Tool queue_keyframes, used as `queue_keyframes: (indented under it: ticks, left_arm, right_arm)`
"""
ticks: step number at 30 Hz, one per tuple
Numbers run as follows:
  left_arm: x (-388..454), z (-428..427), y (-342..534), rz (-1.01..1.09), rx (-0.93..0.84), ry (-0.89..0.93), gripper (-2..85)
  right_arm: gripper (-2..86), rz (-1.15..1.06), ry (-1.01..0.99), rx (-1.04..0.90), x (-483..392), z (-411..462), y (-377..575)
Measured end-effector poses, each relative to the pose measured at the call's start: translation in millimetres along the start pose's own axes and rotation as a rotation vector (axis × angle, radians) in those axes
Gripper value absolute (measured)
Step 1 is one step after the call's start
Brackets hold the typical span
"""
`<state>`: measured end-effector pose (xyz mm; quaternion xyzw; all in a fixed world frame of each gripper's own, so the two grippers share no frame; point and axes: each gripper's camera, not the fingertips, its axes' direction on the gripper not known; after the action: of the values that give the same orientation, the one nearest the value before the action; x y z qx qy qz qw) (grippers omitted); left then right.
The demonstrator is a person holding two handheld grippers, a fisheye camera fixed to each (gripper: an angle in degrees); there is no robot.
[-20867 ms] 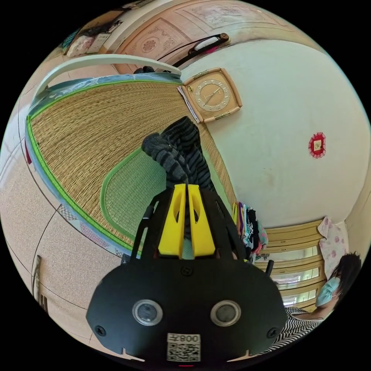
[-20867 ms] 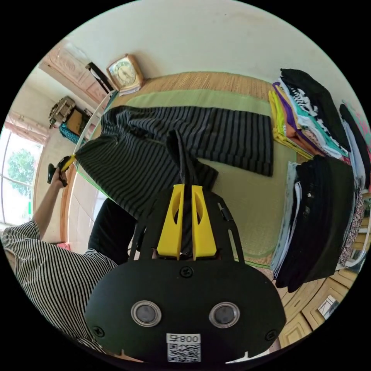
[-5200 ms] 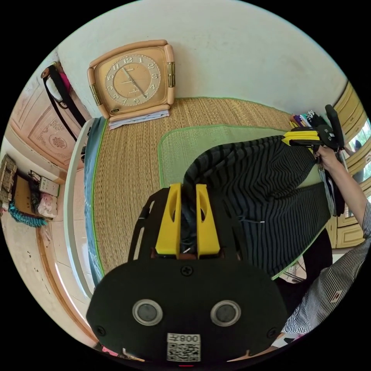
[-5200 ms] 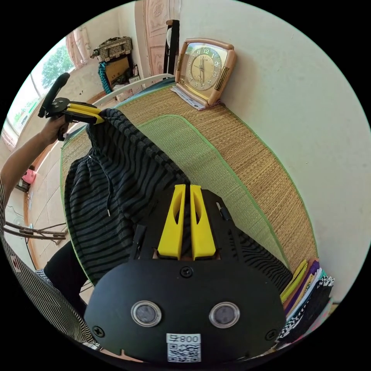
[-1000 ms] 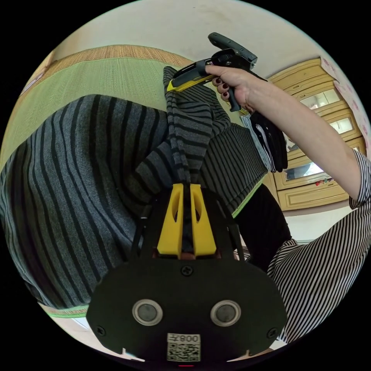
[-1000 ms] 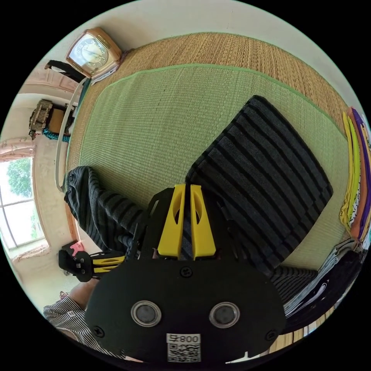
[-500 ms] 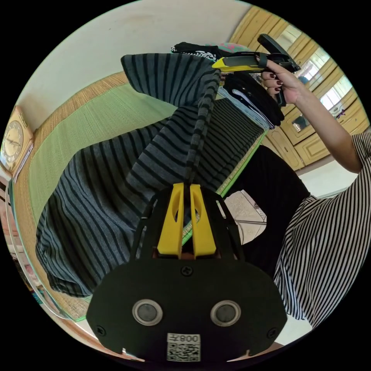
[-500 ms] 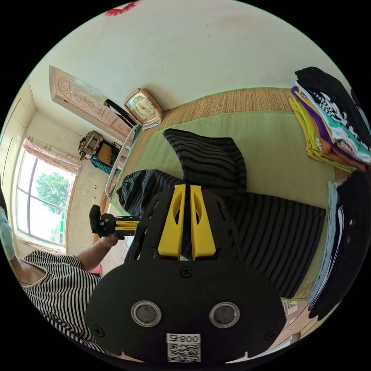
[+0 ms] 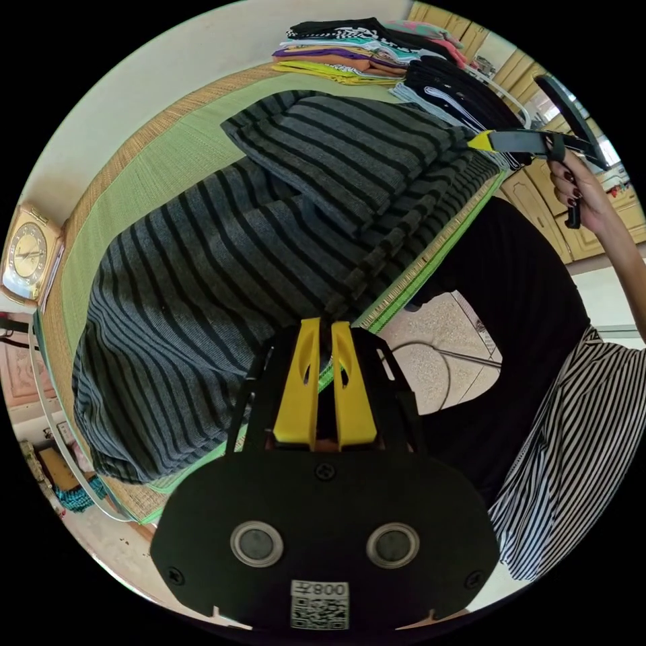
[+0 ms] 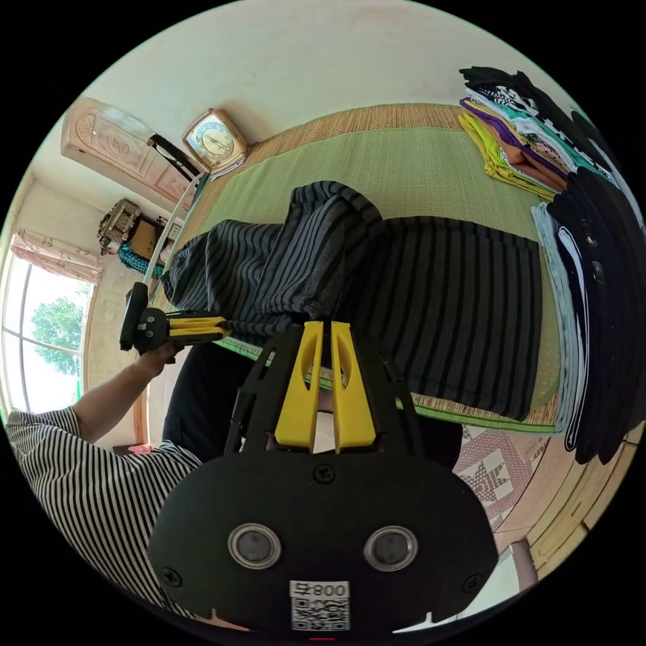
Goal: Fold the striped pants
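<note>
- Along the near edge of the green mat (image 9: 155, 168), in the left gripper view, the striped pants (image 9: 202, 269) lie flat with their long axis following that edge, and one end is doubled back over the middle as a top layer
- The left gripper (image 9: 323, 330) has its tips right at the folded border of the pants, by the mat's near edge. Its yellow jaws are drawn almost together, and I cannot tell whether any cloth is caught between them
- Further along the same near edge, toward the mat's end where the stacked clothes (image 9: 350, 54) sit, the right gripper (image 9: 476, 140) touches the corner of the doubled layer. Its jaws are too small here to judge
- In the right gripper view, the pants (image 10: 437, 303) spread both ways from the right gripper (image 10: 323, 333), lengthwise along the near edge of the mat (image 10: 417, 161), with the raised fold just beyond the tips. The jaws stand close with a slim gap, and a hold on the cloth cannot be confirmed
- The left gripper (image 10: 223, 328) meets the pants' border nearer the waist end, toward the clock (image 10: 214, 141) corner
- Judgement: both grippers sit on the one long edge. The right is nearer the doubled end, so the next fold likely runs along that axis
</note>
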<state>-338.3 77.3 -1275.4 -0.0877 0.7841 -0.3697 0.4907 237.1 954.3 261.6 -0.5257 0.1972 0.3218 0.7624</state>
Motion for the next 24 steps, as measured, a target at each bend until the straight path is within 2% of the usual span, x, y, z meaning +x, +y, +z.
queue_keyframes:
  ticks: [11,16,18,21,24]
  left_arm:
    - [27,-14,-17,-0.013,-0.039,-0.032,4.7]
    - [28,-23,-17,-0.019,-0.050,-0.027,6.4]
    - [26,-30,-14,-0.038,-0.037,-0.035,6.7]
    - [23,-44,-6,-0.061,0.007,-0.022,6.7]
    - [17,-56,3,-0.080,0.066,0.064,6.4]
  right_arm:
    - [1.5,-0.071,0.121,-0.037,-14,16,53]
    - [0.6,-0.070,0.186,-0.133,-7,50,72]
    - [0.4,-0.032,0.264,-0.166,-2,60,79]
    - [0.2,-0.013,0.229,-0.175,2,61,84]
    - [0.1,-0.005,0.218,-0.188,3,62,88]
